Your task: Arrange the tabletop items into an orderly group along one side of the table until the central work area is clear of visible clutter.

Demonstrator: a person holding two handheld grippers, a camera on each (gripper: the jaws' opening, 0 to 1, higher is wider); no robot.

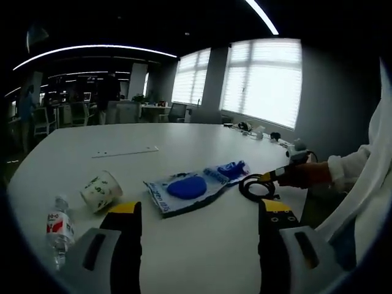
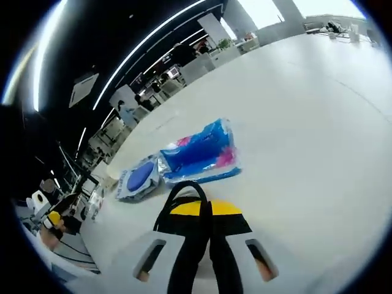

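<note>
In the left gripper view, my left gripper [image 1: 200, 226] hangs over the white bench [image 1: 184, 144] with its fingers [image 1: 125, 236] wide apart and nothing between them. A paper cup [image 1: 100, 190] lies on its side to the left, and a small water bottle [image 1: 59, 229] lies near it, closer to the edge. In the middle is a plastic bag [image 1: 193, 187] with blue things inside. Just right of the bag is a black cable loop [image 1: 255, 187], and my right gripper [image 1: 283, 173] is at that loop.

In the right gripper view, my right gripper [image 2: 205, 214] has its fingers [image 2: 228, 223] pressed together on the black cable loop [image 2: 184, 193]. I think the cable runs down between them, but it is dark there. The plastic bag [image 2: 196, 156] lies just past the loop.
</note>
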